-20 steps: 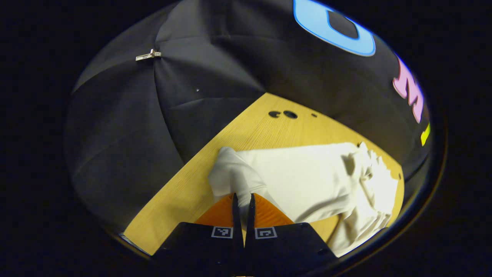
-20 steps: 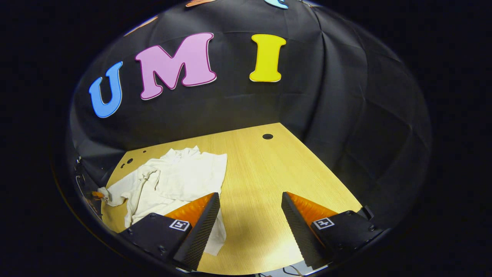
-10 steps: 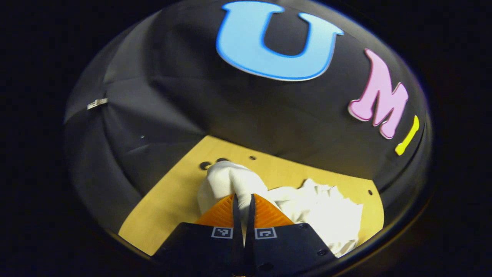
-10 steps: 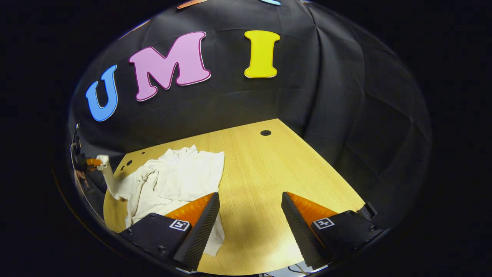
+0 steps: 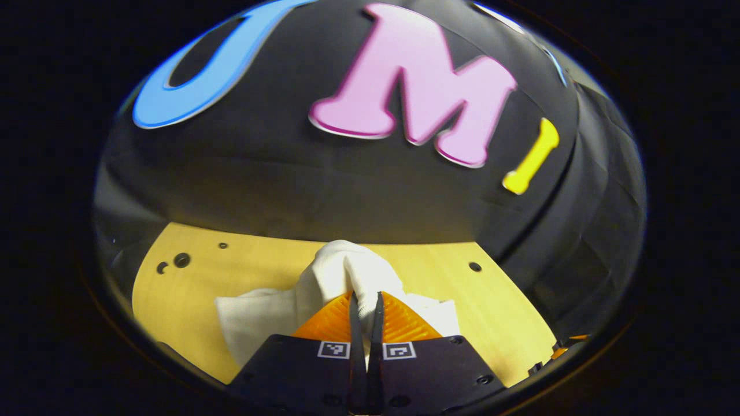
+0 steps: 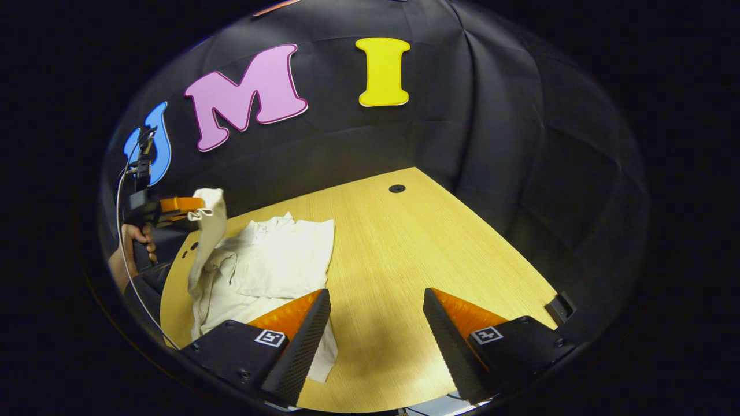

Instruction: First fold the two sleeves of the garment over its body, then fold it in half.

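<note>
Now left tool (image 5: 364,303) pinches cream garment (image 6: 277,260) sleeve (image 6: 205,231) aloft; right tool (image 6: 376,306) wide.

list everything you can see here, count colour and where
cream long-sleeved cloth garment: one, cream white, lying on the left part of the table, body partly folded
garment sleeve: one, cream, lifted off the table at the left, hanging from the left claw
light wooden table: one, yellow-tan, with small dark round holes, fills the booth floor area
black cloth wall: behind and around the table
person's hand: one, far left in the right gripper view, holding the left tool's handle
left claw: one, shut on the sleeve
right claw: one, open, above the table's near edge
</note>
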`<state>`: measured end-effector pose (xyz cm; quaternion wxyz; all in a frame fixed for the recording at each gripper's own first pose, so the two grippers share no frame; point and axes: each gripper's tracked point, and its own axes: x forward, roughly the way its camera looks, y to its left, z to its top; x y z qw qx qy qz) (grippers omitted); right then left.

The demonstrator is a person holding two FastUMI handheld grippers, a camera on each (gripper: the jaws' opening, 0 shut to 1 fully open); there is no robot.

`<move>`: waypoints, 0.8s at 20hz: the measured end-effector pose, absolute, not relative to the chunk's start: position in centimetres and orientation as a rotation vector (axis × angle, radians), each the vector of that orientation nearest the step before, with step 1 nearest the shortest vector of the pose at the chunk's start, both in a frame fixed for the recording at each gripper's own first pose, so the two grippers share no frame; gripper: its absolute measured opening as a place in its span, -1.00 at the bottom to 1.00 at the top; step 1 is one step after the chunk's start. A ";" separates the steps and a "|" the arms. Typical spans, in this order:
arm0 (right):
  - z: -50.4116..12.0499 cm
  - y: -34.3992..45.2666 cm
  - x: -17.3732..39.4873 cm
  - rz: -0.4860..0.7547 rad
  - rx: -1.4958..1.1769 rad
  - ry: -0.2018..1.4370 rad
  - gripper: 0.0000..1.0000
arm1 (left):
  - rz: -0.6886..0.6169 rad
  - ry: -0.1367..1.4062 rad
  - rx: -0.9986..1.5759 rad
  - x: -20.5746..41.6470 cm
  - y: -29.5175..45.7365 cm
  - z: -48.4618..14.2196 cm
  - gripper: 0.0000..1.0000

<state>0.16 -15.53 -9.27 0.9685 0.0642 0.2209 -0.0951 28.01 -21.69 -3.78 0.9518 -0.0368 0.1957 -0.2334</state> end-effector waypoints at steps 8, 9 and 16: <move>-10.3 -15.9 0.4 -0.209 0.139 0.473 0.98 | -0.602 0.566 0.039 25.8 -32.3 -12.3 -0.77; -10.4 -15.9 0.4 -0.204 0.137 0.480 0.98 | -0.597 0.577 0.053 25.9 -32.1 -12.7 -0.67; -10.8 -13.4 1.1 -0.123 0.132 0.503 0.98 | -0.570 0.545 -0.019 22.4 -25.6 -12.0 0.92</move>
